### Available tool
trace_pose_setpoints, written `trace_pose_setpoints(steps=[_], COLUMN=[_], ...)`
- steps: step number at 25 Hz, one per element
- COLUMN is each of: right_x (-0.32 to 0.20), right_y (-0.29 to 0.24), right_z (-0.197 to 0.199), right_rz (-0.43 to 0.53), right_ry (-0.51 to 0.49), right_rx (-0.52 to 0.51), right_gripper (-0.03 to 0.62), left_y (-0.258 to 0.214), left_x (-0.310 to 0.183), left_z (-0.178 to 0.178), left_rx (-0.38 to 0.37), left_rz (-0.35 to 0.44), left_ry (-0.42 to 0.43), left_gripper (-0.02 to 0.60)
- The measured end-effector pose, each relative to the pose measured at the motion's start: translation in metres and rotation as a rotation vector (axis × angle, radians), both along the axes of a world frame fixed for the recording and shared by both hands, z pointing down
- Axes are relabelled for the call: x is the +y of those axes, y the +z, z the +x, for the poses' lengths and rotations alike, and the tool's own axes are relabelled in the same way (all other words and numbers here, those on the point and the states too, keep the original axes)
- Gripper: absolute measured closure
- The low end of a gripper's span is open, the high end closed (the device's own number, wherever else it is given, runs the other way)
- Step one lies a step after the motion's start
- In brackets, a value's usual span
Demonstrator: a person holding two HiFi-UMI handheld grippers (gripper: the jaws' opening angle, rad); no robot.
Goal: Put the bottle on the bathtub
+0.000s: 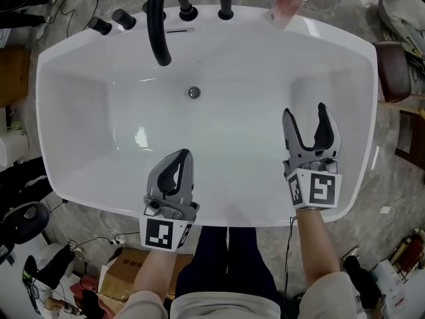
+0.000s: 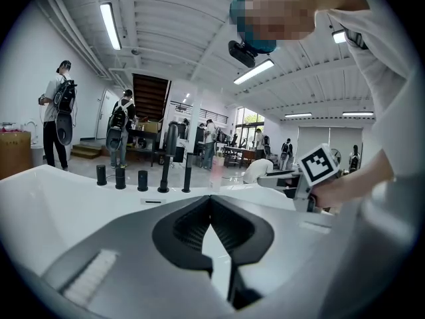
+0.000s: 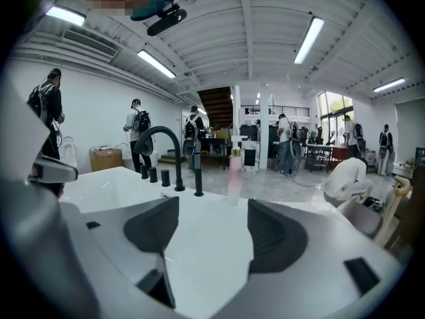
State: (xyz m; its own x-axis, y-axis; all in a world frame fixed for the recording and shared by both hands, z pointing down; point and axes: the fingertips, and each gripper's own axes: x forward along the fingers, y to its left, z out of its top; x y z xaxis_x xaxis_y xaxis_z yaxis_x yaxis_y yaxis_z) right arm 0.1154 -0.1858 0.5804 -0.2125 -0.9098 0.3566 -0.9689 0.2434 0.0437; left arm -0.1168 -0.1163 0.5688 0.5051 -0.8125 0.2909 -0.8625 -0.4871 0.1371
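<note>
The bottle [image 1: 290, 4] stands upright on the bathtub's [image 1: 265, 78] far rim, apparently placed. So the right gripper [image 1: 305, 110] hangs with fingers spread and empty, while the left gripper [image 1: 183, 154] sits idle, fingers pressed together.

Left gripper [image 1: 184, 155] has its jaws together, right gripper [image 1: 305, 115] holds its jaws wide apart, both empty

black curved faucet [image 1: 158, 25], two black knobs [image 1: 124, 18] just left of it, cardboard box [image 1: 123, 268] on floor, backpack folks [image 2: 58, 108] near staircase [image 2: 149, 92] out back, strip lights [image 3: 309, 38] overhead
</note>
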Motion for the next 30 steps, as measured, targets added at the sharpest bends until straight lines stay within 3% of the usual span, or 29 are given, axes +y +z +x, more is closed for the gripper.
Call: trace_pose_setpoints(steps=[8,10,16,22,30], right_x=[0.081,0.096,0.114,0.117,0.123], right_y=[0.014,0.017,0.023,0.01,-0.068], right_z=[-0.008,-0.015,-0.026,-0.021,-0.014], right_rz=[-0.088,-0.105,-0.151,-0.129,-0.089], right_ry=[0.062,0.057,0.004,-0.028,-0.019], right_rx=[-0.037,-0.069,-0.087,-0.102,-0.152], right_gripper=[0.279,0.588,0.588,0.588,0.588], left_y=[-0.003,-0.006,-0.008,-0.018,-0.076], left_x=[0.003,0.005,0.01,0.016,0.028], left_z=[0.011,0.014,0.023,0.029,0.035], left_rx=[-0.009,-0.012,-0.015,-0.014,-0.019], left_rz=[0.008,0.011,0.014,0.024,0.051], left_ry=[-0.006,-0.003,0.008,0.014,0.036], left_gripper=[0.571,0.572,0.572,0.572,0.571])
